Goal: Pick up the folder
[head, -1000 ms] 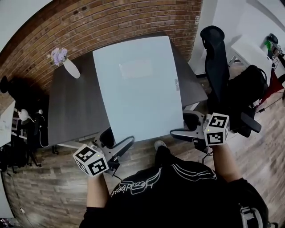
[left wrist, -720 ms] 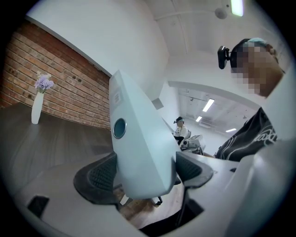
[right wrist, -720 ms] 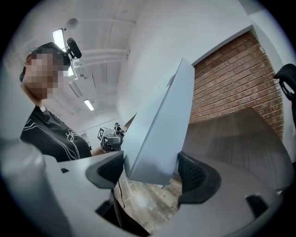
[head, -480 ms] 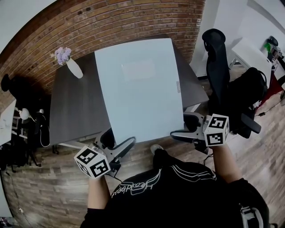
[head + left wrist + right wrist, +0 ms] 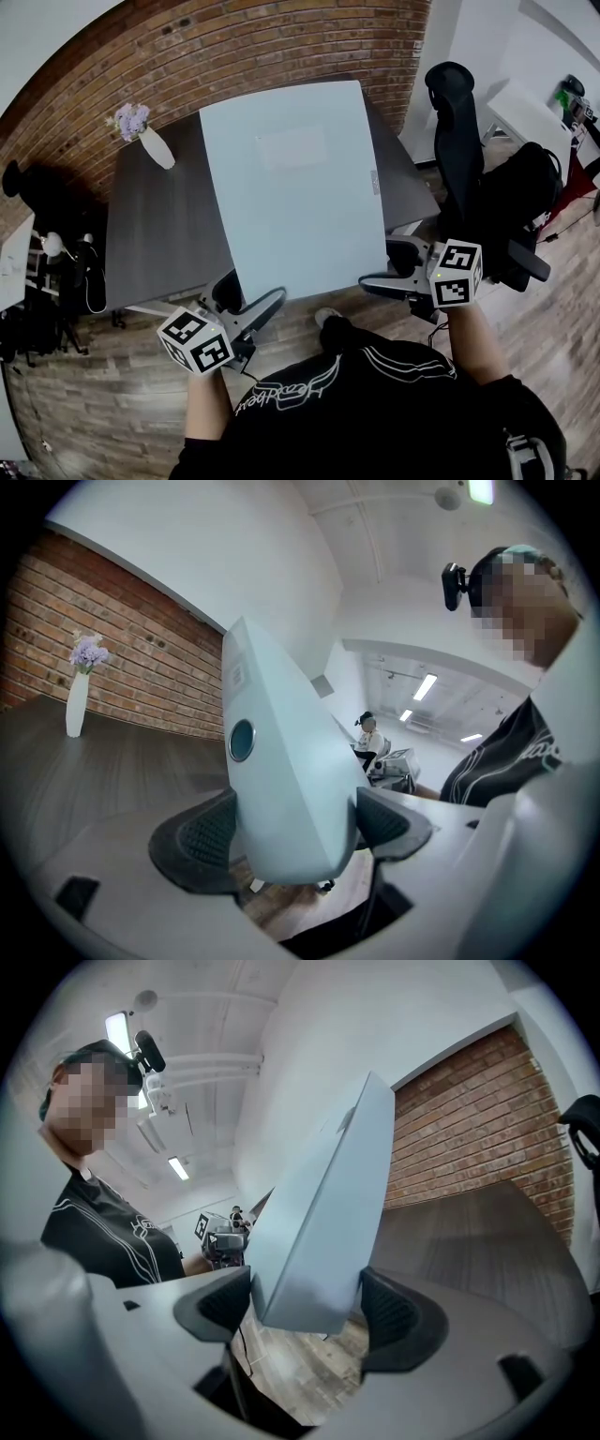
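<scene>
Over the dark table (image 5: 159, 225) the pale blue folder (image 5: 295, 187) is held by both grippers, its near edge overhanging the table's front edge. The near left corner is taken by the left gripper (image 5: 246, 298) and the near right corner by the right gripper (image 5: 389, 267).

Left gripper view: jaws are parted only by the folder's thickness. The rounded corner of the folder (image 5: 281, 789) is clamped between the ribbed pads (image 5: 206, 836), one pad on each face. A round hole is seen in the spine.

Right gripper view: jaws are likewise closed on the folder (image 5: 319, 1222), with the dark pads (image 5: 389, 1312) pressed against both sides of the corner. Wooden floor is seen below the grip.

A white vase (image 5: 155, 145) with purple flowers is stood on the far left of the table, well apart from the folder. A black chair (image 5: 455, 122) is placed to the right.
</scene>
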Available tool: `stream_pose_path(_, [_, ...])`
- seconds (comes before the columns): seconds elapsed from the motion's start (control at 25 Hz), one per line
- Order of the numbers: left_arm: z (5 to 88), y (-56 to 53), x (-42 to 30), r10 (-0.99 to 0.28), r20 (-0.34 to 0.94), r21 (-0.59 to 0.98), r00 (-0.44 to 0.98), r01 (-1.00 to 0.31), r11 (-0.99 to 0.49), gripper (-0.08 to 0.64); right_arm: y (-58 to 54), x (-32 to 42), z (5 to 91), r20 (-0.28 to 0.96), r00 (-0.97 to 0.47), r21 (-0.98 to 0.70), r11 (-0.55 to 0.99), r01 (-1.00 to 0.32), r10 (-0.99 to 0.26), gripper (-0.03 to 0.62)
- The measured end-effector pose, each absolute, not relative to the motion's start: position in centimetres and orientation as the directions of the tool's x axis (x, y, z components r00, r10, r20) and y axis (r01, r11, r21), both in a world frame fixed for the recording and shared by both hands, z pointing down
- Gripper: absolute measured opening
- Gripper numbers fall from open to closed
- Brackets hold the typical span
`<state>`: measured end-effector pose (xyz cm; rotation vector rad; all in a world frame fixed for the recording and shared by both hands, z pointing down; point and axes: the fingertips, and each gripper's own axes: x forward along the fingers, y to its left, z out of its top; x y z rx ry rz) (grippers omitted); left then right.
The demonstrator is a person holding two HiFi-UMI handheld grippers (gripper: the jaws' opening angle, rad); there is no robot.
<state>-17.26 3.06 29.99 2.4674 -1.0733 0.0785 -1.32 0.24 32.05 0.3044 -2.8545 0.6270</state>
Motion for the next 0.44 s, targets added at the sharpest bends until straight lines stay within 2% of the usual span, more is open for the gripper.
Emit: stream_pose_path(0.44, [30.1, 1.3, -17.2, -0.675, 0.225, 0.379, 0.703, -0.701, -0.604, 0.383, -1.2, -1.2, 32.3, 0.232, -0.958, -0.406, 0.878, -0.253, -0.168, 0.318])
